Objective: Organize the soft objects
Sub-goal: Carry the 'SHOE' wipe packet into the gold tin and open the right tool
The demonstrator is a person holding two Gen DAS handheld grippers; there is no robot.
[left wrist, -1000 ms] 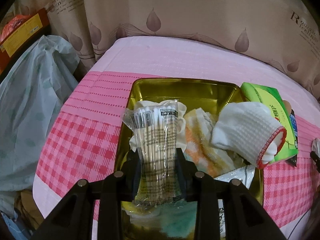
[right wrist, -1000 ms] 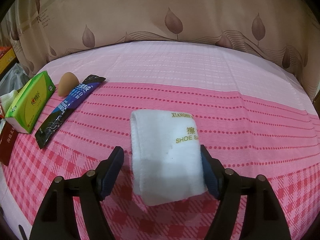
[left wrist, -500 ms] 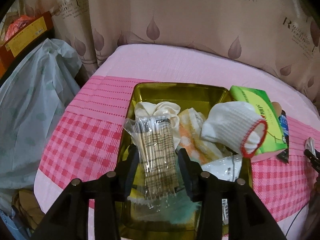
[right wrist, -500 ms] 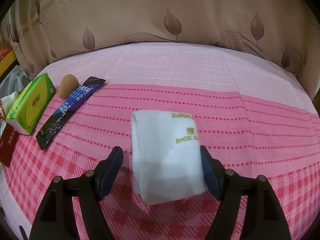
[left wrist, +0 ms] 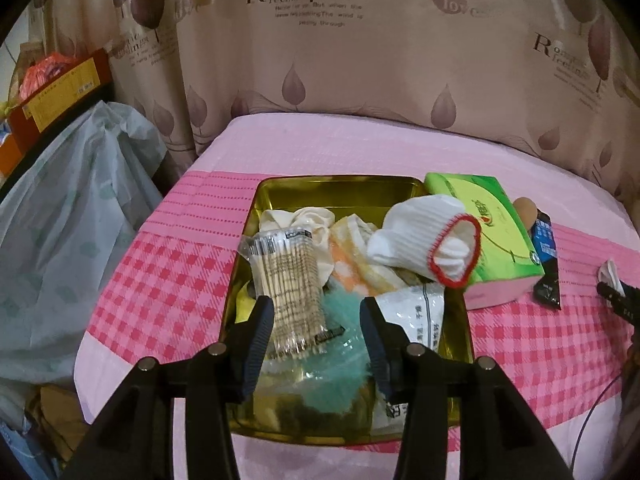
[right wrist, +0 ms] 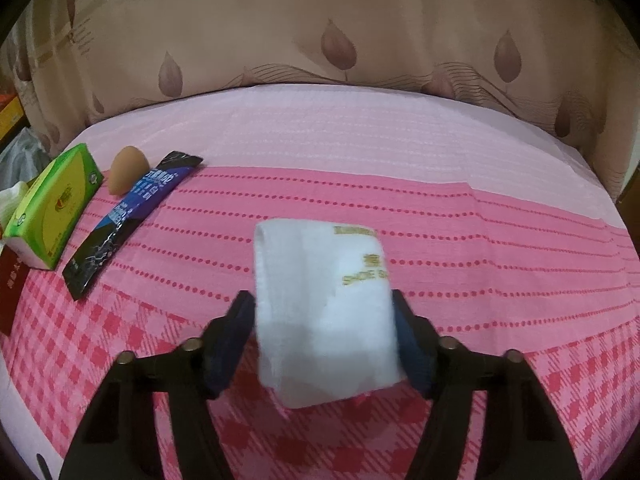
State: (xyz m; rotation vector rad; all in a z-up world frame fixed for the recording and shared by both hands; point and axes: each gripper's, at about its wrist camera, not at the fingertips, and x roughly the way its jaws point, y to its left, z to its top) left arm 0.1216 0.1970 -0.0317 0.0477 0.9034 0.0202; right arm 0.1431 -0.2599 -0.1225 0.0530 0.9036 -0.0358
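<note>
A gold metal tray (left wrist: 340, 184) on the pink checked cloth holds a clear pack of cotton swabs (left wrist: 290, 284), a cream cloth (left wrist: 296, 220), an orange-and-white cloth (left wrist: 356, 264), a white glove with a red cuff (left wrist: 424, 236), a teal fluffy thing (left wrist: 344, 344) and a white packet (left wrist: 416, 316). My left gripper (left wrist: 318, 340) is open above the tray's near end, with the swab pack lying loose between its fingers. My right gripper (right wrist: 322, 340) is shut on a folded white shoe-wipe cloth (right wrist: 324, 304) with gold lettering, over the cloth-covered table.
A green tissue pack (left wrist: 488, 240) (right wrist: 52, 212), a tan egg-shaped sponge (right wrist: 126, 174) and a blue-black sachet (right wrist: 128, 216) lie right of the tray. A dark red booklet (right wrist: 12, 292) lies near the table's left edge. A pale plastic bag (left wrist: 68, 216) hangs left of the table. A curtain is behind.
My left gripper opened, let the swab pack drop into the tray, and drew back. My right gripper closed in on the white cloth, which has tilted slightly.
</note>
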